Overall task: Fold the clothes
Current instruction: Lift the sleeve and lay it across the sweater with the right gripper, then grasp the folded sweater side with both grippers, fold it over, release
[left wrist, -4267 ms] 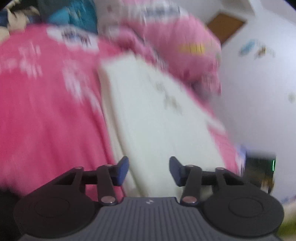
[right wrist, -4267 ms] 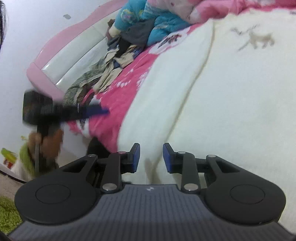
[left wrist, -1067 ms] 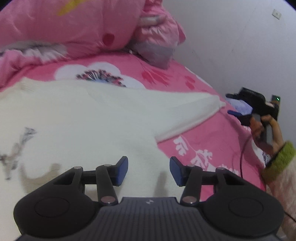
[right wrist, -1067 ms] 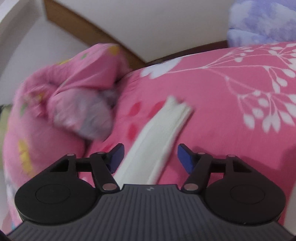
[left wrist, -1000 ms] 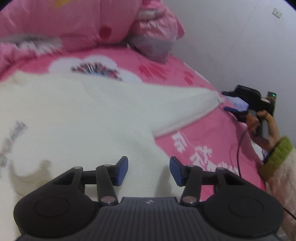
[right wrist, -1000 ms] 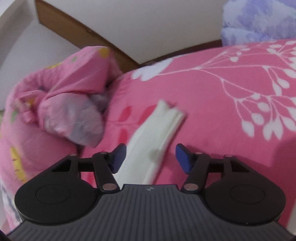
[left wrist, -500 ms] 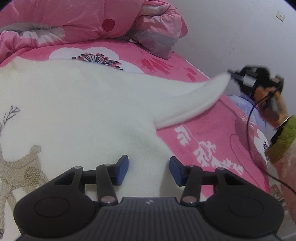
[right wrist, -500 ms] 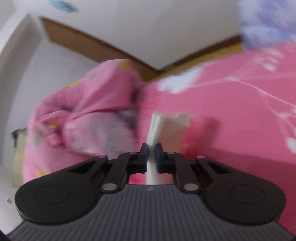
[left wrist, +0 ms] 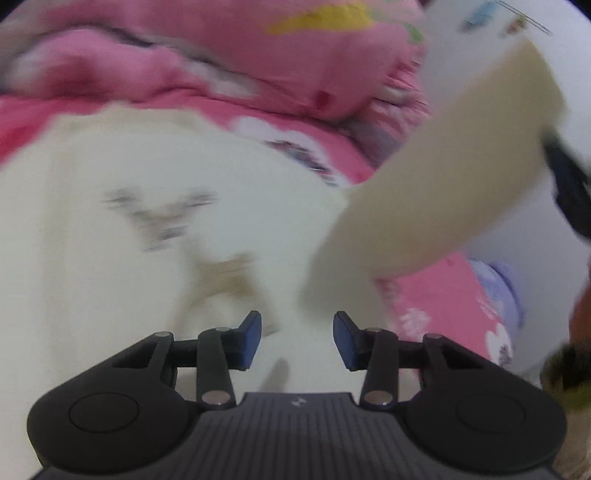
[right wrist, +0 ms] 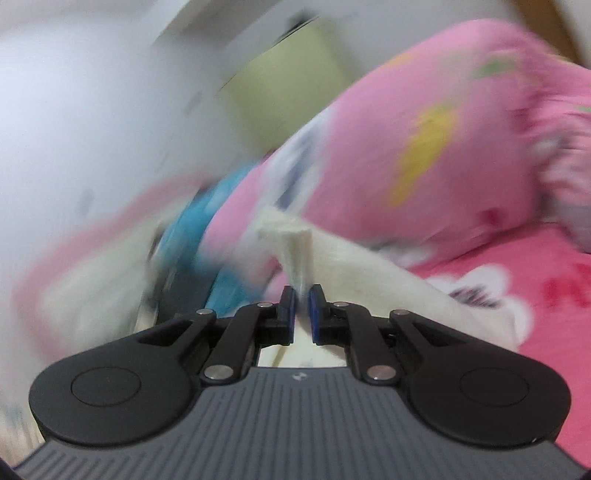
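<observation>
Sleeve (right wrist: 301, 254) in right hand-held gripper (right wrist: 302, 295)

No readable text, brand name or number in either view; both are motion-blurred. Only sign-like mark: a small pale logo on the ribbed grey body of the left gripper (left wrist: 297, 343), between the arms, and the same mark on the right gripper (right wrist: 302, 308); shape too small to make out, no letters. Red marks on the pink bedsheet (right wrist: 554, 280) in the right wrist view look like letter shapes but are smeared, cannot tell if text or floral print. Grey-brown embroidered figure on the cream sweater (left wrist: 110, 258) is a picture, not writing. Coloured stickers on the wall (left wrist: 491, 18) are blurred and unreadable.
</observation>
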`<state>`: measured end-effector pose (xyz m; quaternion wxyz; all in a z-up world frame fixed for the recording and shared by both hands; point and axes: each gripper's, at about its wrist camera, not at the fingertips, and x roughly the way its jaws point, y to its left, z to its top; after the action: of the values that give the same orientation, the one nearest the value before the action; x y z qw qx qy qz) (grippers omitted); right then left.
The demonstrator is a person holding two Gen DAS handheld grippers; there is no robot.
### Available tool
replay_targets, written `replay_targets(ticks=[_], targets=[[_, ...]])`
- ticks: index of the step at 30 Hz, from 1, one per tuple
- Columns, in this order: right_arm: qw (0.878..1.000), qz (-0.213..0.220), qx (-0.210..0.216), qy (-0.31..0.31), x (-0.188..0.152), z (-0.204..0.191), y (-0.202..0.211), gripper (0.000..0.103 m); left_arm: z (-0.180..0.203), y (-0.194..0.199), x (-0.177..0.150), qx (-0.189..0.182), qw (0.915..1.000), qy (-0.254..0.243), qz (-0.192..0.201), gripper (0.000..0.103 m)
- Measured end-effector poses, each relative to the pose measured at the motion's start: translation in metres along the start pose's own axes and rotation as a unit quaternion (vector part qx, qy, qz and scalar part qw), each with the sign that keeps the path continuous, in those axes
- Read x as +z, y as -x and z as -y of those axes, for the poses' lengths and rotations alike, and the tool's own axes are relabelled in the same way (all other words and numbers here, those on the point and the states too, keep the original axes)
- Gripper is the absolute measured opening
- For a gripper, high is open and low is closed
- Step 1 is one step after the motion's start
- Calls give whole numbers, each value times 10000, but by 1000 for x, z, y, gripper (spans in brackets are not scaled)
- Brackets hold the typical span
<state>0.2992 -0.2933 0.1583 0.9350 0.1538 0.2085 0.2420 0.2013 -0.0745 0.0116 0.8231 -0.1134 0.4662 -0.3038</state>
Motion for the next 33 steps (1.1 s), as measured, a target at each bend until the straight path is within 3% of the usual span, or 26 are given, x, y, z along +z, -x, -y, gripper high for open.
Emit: replay_targets(ticks=[3,6,8,10,11,12,13,15,16,18,21,23,25,27,28,29,33], targets=[[9898,-875,14,1120,-63,-40,-18,7,-20,27,-21,214,9997,49,-88,43],[9587,-1772,-98,2221,-136,-76,-34,8,-31,43,-39,274,9992,82,-272,43],[9349,-2336,-397,2643,-175,-86,-46,11,-30,45,-47,225,9990,-72,-372,43],[9295,-2483,-609,2657,-191,-95,-32,14,-23,44,-51,104,9986,-269,-447,46],[9335,-2482,-636,2509,-193,-99,-22,18,-18,42,-53,8,9981,-377,-493,47],[9452,-2422,-549,2122,-186,-97,-16,25,-13,40,-55,-93,9973,-487,-540,48],[9578,-2309,-424,1656,-182,-96,-6,30,-8,38,-58,-203,9964,-584,-587,48],[9757,-2082,-180,663,-177,-92,11,52,2,30,-59,-399,9941,-746,-673,48],[9798,-2000,-74,33,-181,-87,15,54,7,26,-59,-466,9930,-816,-718,48],[9746,-1899,-74,-1188,-198,-71,19,55,15,17,-64,-527,9907,-925,-845,48],[9541,-1648,-374,-2474,-225,-46,25,55,22,6,-71,-505,9870,-1151,-1006,44],[9481,-1327,-600,-2826,-234,-35,22,55,25,-1,-73,-416,9854,-1244,-1084,39],[9467,-1146,-558,-2959,-243,-35,19,55,27,-6,-73,-379,9844,-1295,-1125,33],[9455,-1190,-673,-2955,-244,-33,-3,53,29,-7,-74,-381,9839,-1348,-1111,26],[9452,-1206,-740,-2942,-245,-32,-12,51,29,-8,-74,-410,9840,-1331,-1110,15],[9457,-1205,-815,-2905,-245,-33,-17,44,28,-10,-75,-456,9842,-1284,-1135,8],[9504,-1096,-986,-2738,-243,-44,-16,11,31,-10,-76,-506,9837,-1283,-1150,5]])
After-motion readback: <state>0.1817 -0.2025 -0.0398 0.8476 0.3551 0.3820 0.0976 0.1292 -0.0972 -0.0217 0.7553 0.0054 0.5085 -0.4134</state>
